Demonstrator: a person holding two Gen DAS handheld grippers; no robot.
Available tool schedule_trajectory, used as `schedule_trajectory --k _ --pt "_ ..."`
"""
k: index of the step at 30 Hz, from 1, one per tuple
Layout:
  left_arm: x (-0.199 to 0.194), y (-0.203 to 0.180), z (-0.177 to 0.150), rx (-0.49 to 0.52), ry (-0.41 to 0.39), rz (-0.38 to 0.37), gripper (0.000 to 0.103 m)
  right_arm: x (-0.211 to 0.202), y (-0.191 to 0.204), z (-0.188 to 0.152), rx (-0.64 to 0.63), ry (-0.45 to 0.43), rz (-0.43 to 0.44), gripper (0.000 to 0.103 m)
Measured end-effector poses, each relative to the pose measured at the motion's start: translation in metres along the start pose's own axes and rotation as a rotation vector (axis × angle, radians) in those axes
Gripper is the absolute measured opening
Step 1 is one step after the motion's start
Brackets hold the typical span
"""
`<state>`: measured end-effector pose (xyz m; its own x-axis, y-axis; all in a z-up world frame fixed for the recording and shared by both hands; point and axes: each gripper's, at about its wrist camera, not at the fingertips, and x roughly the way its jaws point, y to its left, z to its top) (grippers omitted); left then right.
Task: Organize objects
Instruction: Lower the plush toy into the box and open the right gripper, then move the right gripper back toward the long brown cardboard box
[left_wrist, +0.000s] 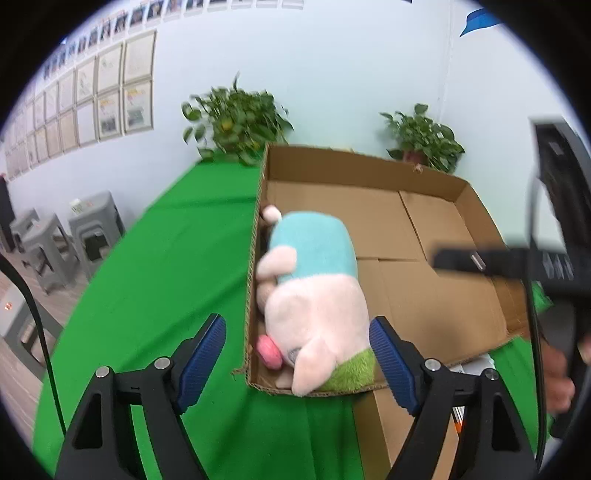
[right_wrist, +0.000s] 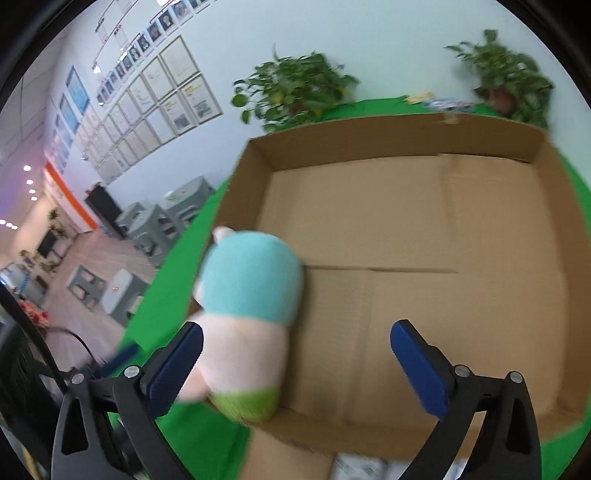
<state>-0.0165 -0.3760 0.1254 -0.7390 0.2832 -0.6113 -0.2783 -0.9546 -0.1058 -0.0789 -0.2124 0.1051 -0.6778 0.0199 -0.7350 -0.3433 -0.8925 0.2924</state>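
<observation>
A plush pig (left_wrist: 314, 295) with a pink body, teal top and green base lies in the left part of a shallow cardboard box (left_wrist: 424, 206), against its left wall. My left gripper (left_wrist: 297, 363) is open, its blue pads either side of the pig's near end, not touching it. In the right wrist view the pig (right_wrist: 247, 314) lies at the box's (right_wrist: 424, 240) left side. My right gripper (right_wrist: 295, 365) is open above the near edge of the box, with the left pad beside the pig. The right gripper also shows in the left wrist view (left_wrist: 517, 266), blurred.
The box sits on a green cloth table (left_wrist: 166, 277). Two potted plants (left_wrist: 236, 122) (left_wrist: 424, 136) stand behind it at the wall. Grey stools (left_wrist: 55, 240) stand on the floor to the left. A flat piece of cardboard (left_wrist: 373, 428) and papers lie in front of the box.
</observation>
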Motion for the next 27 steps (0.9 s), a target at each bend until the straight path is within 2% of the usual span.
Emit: schedule_trajectory --k 6,9,13,15,16,17,18,19,20,22,24,25,26,27 --pt "-0.002 -0.022 0.006 0.018 -0.035 0.019 0.080 -0.062 -0.035 -0.049 -0.014 -0.018 -0.124 0.102" --pt "-0.005 -0.038 0.007 0.016 -0.041 0.007 0.080 -0.102 -0.073 -0.063 -0.033 -0.046 -0.154 0.102" --pt "-0.008 -0.058 0.008 0.028 -0.059 -0.011 0.080 -0.128 -0.089 -0.067 -0.037 -0.101 -0.158 0.101" --pt "-0.012 -0.060 0.008 0.030 -0.069 -0.017 0.080 -0.140 -0.093 -0.068 -0.034 -0.122 -0.174 0.096" --pt "-0.014 -0.063 0.008 0.032 -0.081 -0.023 0.077 -0.144 -0.093 -0.070 -0.029 -0.126 -0.175 0.086" --pt "-0.015 -0.066 0.008 0.031 -0.084 -0.027 0.057 -0.143 -0.090 -0.069 -0.027 -0.124 -0.173 0.067" --pt "-0.015 -0.068 0.009 0.034 -0.066 -0.038 0.021 -0.143 -0.090 -0.069 -0.028 -0.121 -0.180 0.058" --pt "-0.011 -0.071 0.010 0.040 -0.039 -0.045 0.005 -0.143 -0.089 -0.069 -0.033 -0.118 -0.194 0.039" --pt "-0.009 -0.073 0.009 0.047 -0.022 -0.046 0.001 -0.143 -0.088 -0.071 -0.040 -0.115 -0.203 0.021" --pt "-0.008 -0.080 0.007 0.061 -0.026 -0.056 0.001 -0.139 -0.089 -0.075 -0.046 -0.102 -0.181 0.007" --pt "-0.011 -0.086 0.006 0.067 -0.048 -0.060 0.005 -0.135 -0.090 -0.079 -0.043 -0.091 -0.176 0.007" --pt "-0.011 -0.090 0.006 0.071 -0.059 -0.050 0.012 -0.134 -0.091 -0.081 -0.043 -0.087 -0.182 0.007" --pt "-0.013 -0.093 0.005 0.079 -0.067 -0.053 0.039 -0.134 -0.093 -0.084 -0.030 -0.080 -0.190 0.011" --pt "-0.014 -0.097 0.005 0.086 -0.079 -0.065 0.077 -0.131 -0.096 -0.084 -0.019 -0.073 -0.196 0.017"
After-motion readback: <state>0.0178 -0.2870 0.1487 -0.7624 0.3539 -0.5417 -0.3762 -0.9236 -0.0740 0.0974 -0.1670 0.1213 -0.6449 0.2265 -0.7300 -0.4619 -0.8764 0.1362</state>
